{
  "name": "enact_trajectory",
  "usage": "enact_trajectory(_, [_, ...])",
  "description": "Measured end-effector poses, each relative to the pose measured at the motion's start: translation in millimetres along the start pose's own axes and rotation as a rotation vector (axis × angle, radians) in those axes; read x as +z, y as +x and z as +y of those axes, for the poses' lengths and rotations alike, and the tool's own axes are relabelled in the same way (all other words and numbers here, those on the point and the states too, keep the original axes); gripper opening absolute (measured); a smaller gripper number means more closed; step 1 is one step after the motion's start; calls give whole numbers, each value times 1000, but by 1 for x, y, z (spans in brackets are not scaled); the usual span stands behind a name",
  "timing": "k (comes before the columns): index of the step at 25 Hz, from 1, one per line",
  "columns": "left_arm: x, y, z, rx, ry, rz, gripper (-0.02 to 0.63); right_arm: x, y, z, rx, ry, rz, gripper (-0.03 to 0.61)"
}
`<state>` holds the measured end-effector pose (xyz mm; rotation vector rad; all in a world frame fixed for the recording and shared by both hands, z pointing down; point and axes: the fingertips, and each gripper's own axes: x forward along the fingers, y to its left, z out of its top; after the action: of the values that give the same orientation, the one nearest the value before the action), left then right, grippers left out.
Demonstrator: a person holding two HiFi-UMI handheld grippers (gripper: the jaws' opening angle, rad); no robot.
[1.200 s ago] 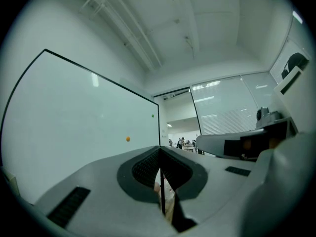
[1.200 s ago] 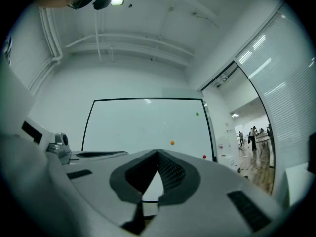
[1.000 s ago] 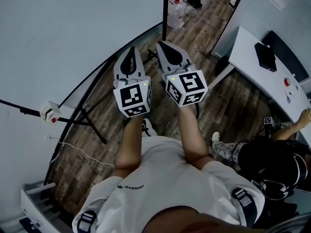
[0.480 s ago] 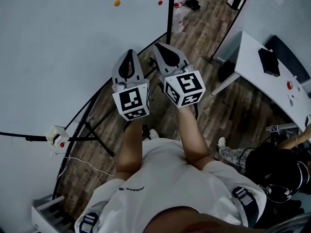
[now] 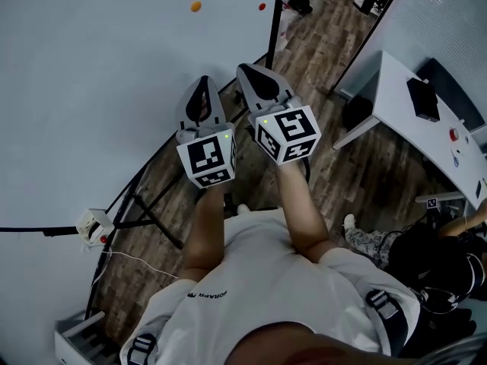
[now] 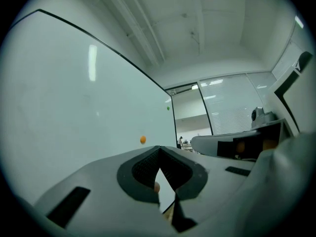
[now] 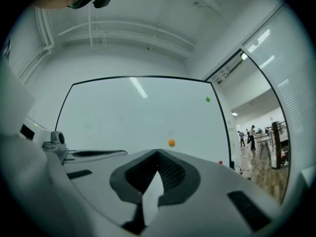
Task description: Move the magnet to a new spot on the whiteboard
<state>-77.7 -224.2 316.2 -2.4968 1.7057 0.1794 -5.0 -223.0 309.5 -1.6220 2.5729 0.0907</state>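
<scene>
A large whiteboard (image 5: 91, 90) on a black stand rises over a wood-plank floor (image 5: 358, 173), with a white desk (image 5: 403, 105) off to the right. An orange magnet (image 5: 196, 7) and a red magnet (image 5: 262, 7) sit high on the board, well apart from both tools. The left gripper (image 5: 204, 82) and right gripper (image 5: 249, 71) are held side by side pointing towards the board, each with its jaws together at the tips and nothing between them.

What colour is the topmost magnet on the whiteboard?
Green. That magnet shows best in the right gripper view.
</scene>
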Motion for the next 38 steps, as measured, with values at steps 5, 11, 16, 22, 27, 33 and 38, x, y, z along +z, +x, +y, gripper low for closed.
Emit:
enact_trajectory(5, [-1,6,4,3,-5,3,2,3,8,-1,4,-3,5,14])
enact_trajectory(11, [-2,16,8,18,3,-1,2,2,19,-7,19,-13,11,14])
enact_trajectory(16, [3,28,9,37,-5,-7,2,5,33,-14,45,-16,7,14])
enact_trajectory(22, [1,40,15,74,10,-5,2,4,47,-22,80,-14,5,14])
enact_trajectory(27, [1,50,22,104,20,-9,2,2,63,-26,105,-15,3,14])
enact_trajectory(33, [-1,59,30,139,18,-15,2,1,84,-33,122,1,4,14])
enact_trajectory(38, [-3,65,41,162,31,-19,2,-3,101,-32,132,5,3,14])
